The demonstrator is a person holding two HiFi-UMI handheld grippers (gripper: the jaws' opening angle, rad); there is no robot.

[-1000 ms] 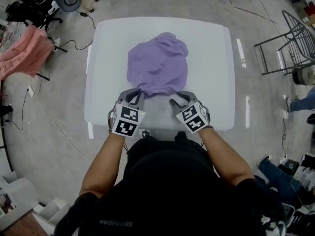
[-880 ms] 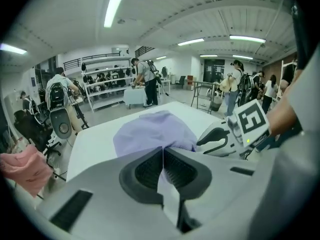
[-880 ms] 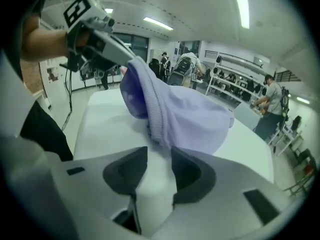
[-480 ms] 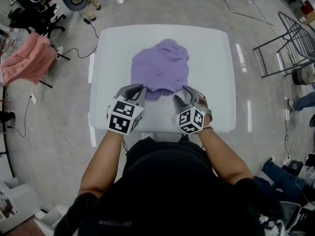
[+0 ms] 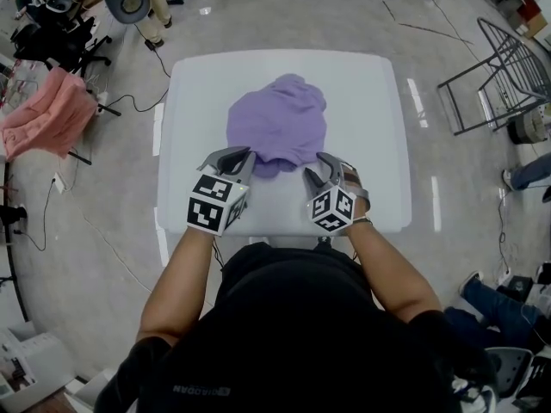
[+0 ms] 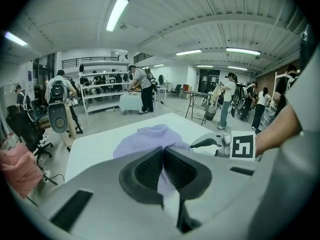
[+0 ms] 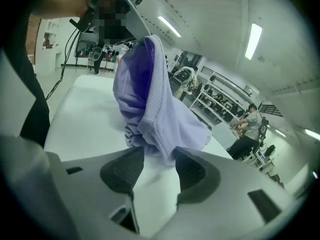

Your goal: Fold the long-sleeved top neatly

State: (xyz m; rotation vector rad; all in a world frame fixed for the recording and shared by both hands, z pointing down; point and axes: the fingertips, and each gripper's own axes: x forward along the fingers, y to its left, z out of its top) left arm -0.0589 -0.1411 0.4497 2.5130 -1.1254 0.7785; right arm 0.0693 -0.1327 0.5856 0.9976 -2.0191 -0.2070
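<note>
At the 6 o'clock edge of the white table (image 5: pixel 370 93), your two grippers meet the near border of the purple long-sleeved top (image 5: pixel 277 119), which lies bunched in a heap on the middle of the tabletop. The head view alone gives the layout: your left gripper (image 5: pixel 243 157) sits at the heap's 7 o'clock and your right gripper (image 5: pixel 320 169) at its 5 o'clock. It does not settle the grip. The left gripper view does: its jaws are pressed together at the tips, with a thin fold of purple fabric caught between the pads. The right gripper view shows its jaws closed onto a thicker bunch, held part-way apart by the cloth that fills the gap. From there a ribbed band (image 7: pixel 152 79) rises off the table toward the other gripper, a detail the head view hides. The heap is nearly as wide as it is long; its slightly longer axis runs from 6 to 12 o'clock, narrowing toward you. Collar and sleeves cannot be told apart. Your bare forearms (image 5: pixel 176 274) reach forward from the torso toward 12 o'clock, converging a little, and both sets of jaws point the same way. Off the table at 9 o'clock, a pink cloth (image 5: pixel 47 110) is draped.
</note>
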